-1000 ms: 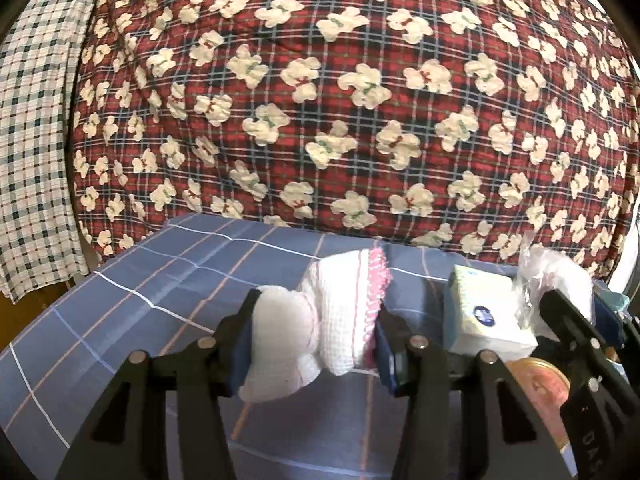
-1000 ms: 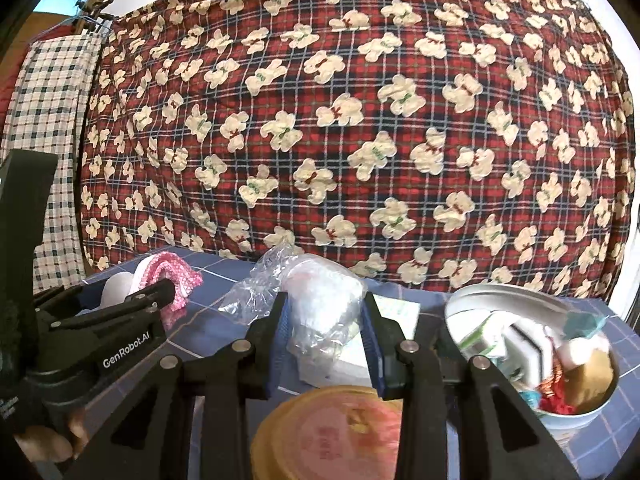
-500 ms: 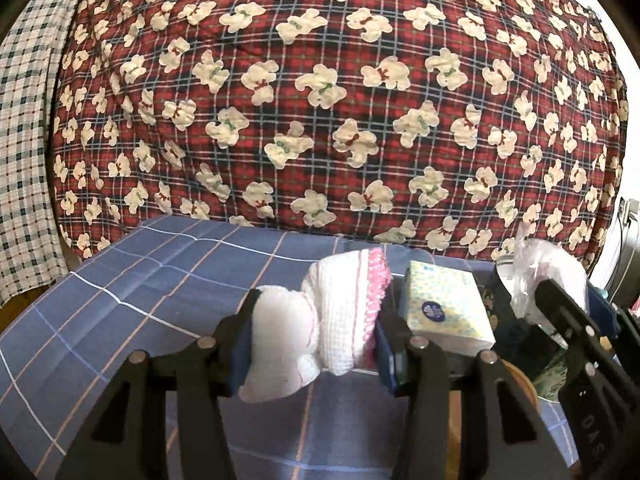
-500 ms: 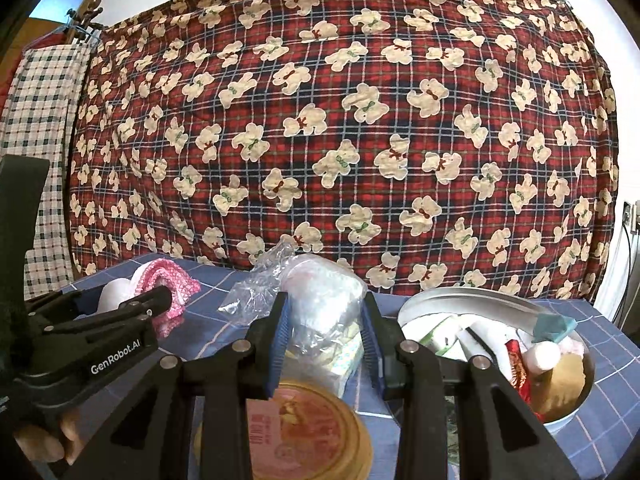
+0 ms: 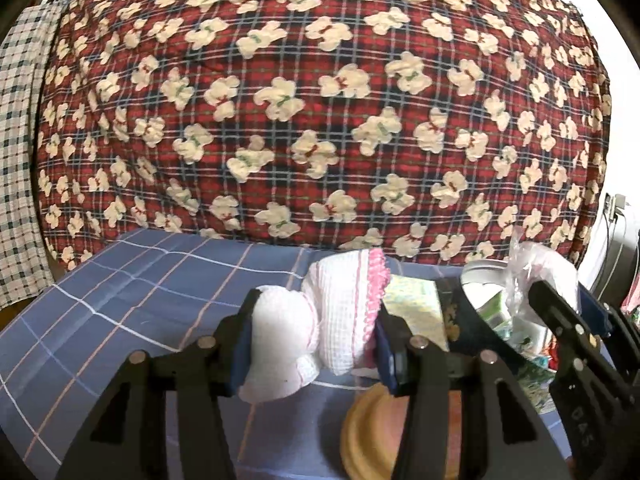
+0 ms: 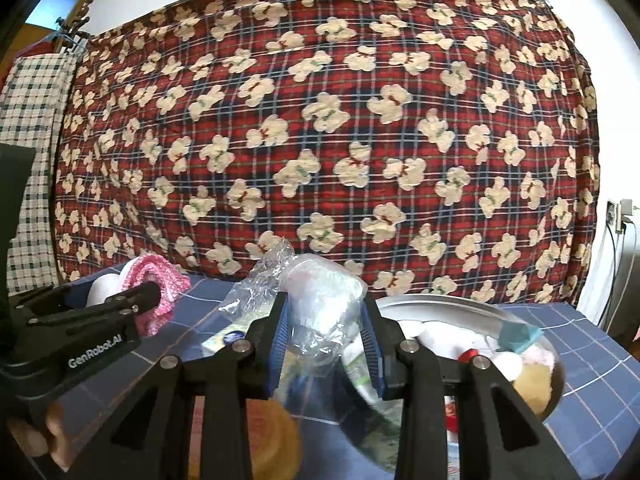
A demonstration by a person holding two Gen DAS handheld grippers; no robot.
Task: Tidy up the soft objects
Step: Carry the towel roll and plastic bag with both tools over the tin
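left gripper (image 5: 316,344) jaws clenched on white waffle-knit cloth with pink trim (image 5: 340,316), lifted clear of blue checked surface (image 5: 132,280); right gripper (image 6: 324,344) jaws clenched on crinkled clear plastic bag (image 6: 316,304), beside steel bowl (image 6: 432,304), likely its destination.

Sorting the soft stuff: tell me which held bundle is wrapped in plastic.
The one in the right gripper: a clear plastic bag of white stuff. The left gripper holds a bare white knit bundle with pink trim.

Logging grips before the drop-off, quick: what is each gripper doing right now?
Left gripper: shut on the white-and-pink knitted bundle.
Right gripper: shut on the clear plastic bag.
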